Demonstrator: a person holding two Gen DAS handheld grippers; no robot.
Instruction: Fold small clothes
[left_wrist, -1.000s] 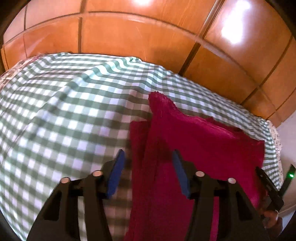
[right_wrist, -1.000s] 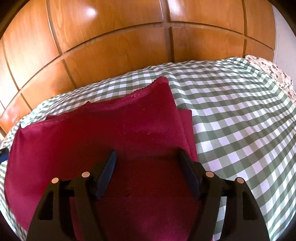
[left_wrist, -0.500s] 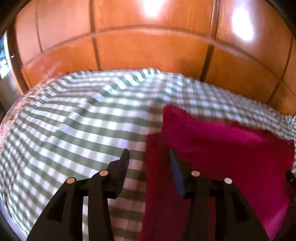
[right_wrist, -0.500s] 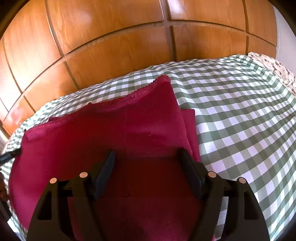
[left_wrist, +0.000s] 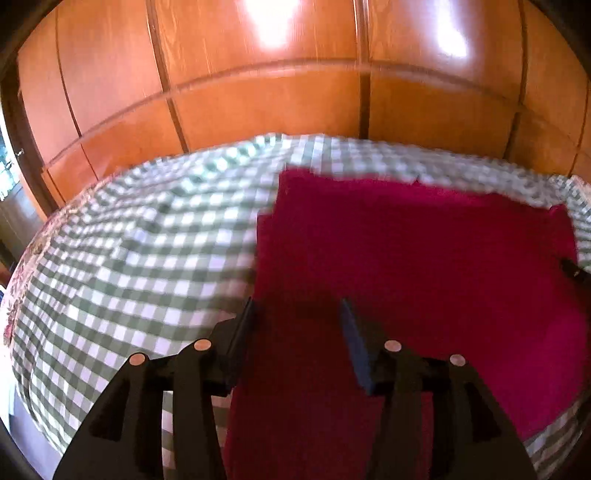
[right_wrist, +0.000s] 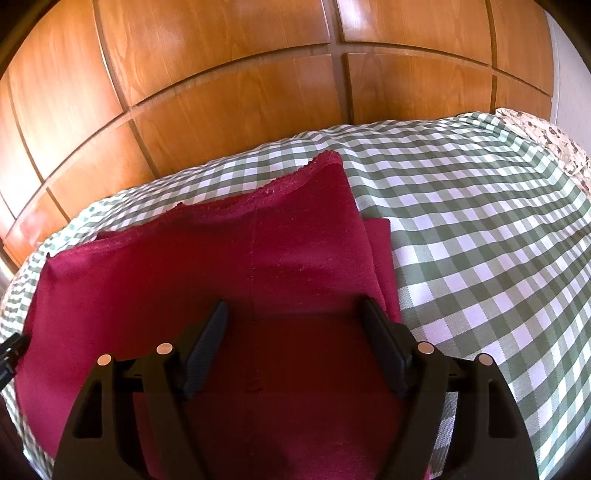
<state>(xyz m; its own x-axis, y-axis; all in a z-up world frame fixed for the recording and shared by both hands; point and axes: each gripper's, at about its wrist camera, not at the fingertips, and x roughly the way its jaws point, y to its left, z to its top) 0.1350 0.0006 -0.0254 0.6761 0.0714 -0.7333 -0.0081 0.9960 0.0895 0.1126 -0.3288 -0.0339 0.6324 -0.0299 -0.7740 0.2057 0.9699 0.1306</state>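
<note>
A dark red garment lies flat on the green-and-white checked cloth, partly folded, with a lower layer sticking out along one side edge. My left gripper is open and empty, above the garment's left edge. My right gripper is open and empty, above the garment near its right edge, over the checked cloth. A black tip of the right gripper shows at the far right of the left wrist view.
A wooden panelled wardrobe stands right behind the covered surface. A floral fabric lies under the checked cloth at the far right corner and shows at the left edge in the left wrist view.
My left gripper has swung right, so more of the red garment fills its view. My right gripper has barely moved. Both stay open.
</note>
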